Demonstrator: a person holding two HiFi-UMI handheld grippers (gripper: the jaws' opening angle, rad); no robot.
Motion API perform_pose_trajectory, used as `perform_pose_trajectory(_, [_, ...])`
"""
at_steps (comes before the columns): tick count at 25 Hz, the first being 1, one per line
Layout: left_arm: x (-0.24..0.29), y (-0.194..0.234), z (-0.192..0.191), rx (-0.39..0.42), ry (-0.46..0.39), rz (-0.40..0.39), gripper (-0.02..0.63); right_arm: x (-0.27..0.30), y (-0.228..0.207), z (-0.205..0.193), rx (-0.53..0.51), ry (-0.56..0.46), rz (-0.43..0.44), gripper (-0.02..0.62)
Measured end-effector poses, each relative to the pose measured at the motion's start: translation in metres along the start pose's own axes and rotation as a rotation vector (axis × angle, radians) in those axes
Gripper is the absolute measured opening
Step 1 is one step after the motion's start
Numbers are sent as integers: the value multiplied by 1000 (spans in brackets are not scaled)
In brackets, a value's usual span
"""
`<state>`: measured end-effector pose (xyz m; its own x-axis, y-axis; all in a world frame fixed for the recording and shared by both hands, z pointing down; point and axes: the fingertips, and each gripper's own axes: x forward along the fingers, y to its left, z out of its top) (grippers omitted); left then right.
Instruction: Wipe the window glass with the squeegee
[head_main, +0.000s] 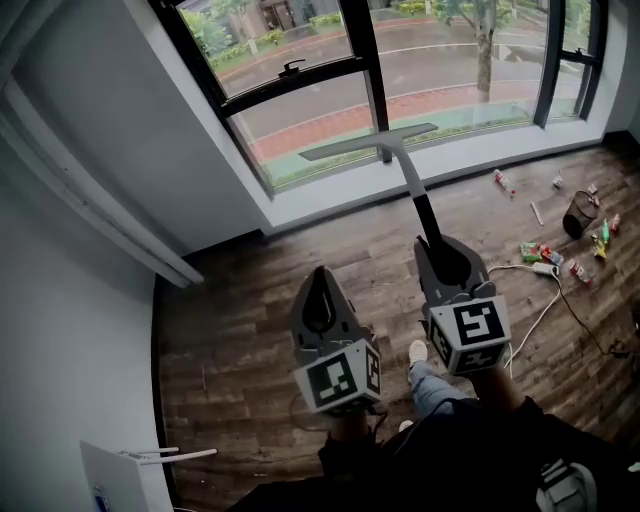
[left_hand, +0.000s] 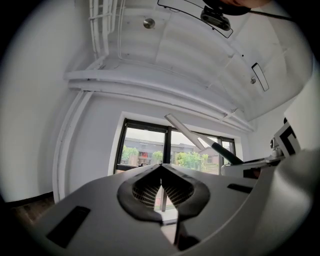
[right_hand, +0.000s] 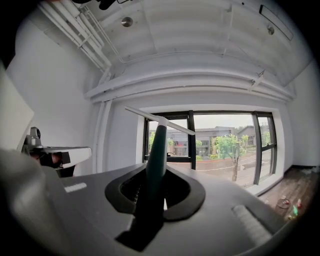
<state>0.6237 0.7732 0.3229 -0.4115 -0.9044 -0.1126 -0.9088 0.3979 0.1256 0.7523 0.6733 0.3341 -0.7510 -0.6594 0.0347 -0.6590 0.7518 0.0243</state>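
The squeegee has a pale blade (head_main: 370, 143) and a dark handle (head_main: 428, 215). My right gripper (head_main: 440, 250) is shut on the handle's lower end and holds the blade up towards the window glass (head_main: 310, 110). In the right gripper view the handle (right_hand: 156, 155) rises between the jaws to the blade (right_hand: 161, 120), with the window (right_hand: 225, 142) some way behind it. My left gripper (head_main: 320, 285) hangs beside it, shut and holding nothing. In the left gripper view its jaws (left_hand: 161, 186) meet, and the squeegee (left_hand: 192, 137) crosses at the upper right.
Dark window frames (head_main: 365, 50) divide the panes above a white sill (head_main: 400, 185). Litter, a black bin (head_main: 578, 213) and a white power strip (head_main: 545, 268) with its cable lie on the wood floor at right. A white object (head_main: 120, 475) stands at lower left. The person's shoe (head_main: 418, 352) is below.
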Motion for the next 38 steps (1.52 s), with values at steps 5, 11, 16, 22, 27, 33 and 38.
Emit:
perform_pose_trajectory(5, [95, 15, -10, 3, -9, 14, 3, 96, -24, 5, -22, -15, 12, 58])
perform_pose_trajectory(11, [229, 20, -1, 11, -32, 15, 3, 219, -73, 24, -55, -25, 21, 58])
perform_pose_trajectory(16, [311, 21, -9, 22, -33, 7, 3, 296, -101, 27, -53, -32, 19, 58])
perform_pose_trajectory(22, [409, 50, -23, 22, -23, -38, 3, 401, -116, 16, -54, -14, 13, 58])
perform_pose_trajectory(27, [513, 97, -19, 50, -51, -39, 3, 514, -122, 22, -68, -38, -16, 57])
perform_pose_trajectory(33, [631, 141, -6, 105, -64, -85, 3, 632, -127, 43, -57, -64, -72, 57])
perform_pose_trajectory(38, [702, 159, -13, 94, -53, -124, 3, 696, -141, 43, -59, -51, -108, 58])
